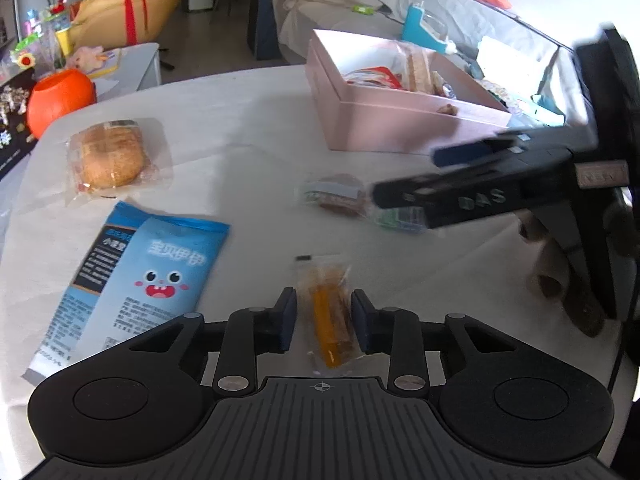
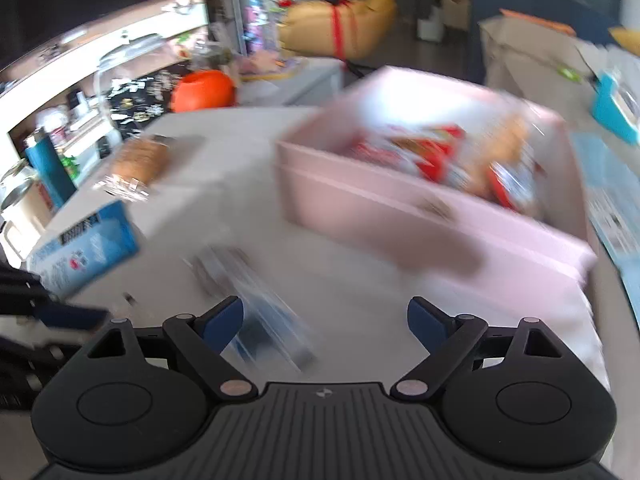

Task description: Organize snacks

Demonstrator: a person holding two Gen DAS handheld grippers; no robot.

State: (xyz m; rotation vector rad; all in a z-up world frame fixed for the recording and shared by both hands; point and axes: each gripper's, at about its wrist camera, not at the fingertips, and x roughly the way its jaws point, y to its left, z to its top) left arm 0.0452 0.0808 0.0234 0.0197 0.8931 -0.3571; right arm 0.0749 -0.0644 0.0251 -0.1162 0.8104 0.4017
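Observation:
In the left wrist view my left gripper is partly open, its jaws on either side of a small orange snack bar in clear wrap that lies on the white table. A round biscuit pack lies further ahead, with my right gripper above its right end. A wrapped bread and a blue snack bag lie to the left. A pink box holding several snacks stands at the back right. In the blurred right wrist view my right gripper is open and empty, with the pink box ahead.
An orange pumpkin-shaped container stands beyond the table's far left edge. A sofa with cushions and a teal item lie behind the box. The blue bag and the bread show at the left in the right wrist view.

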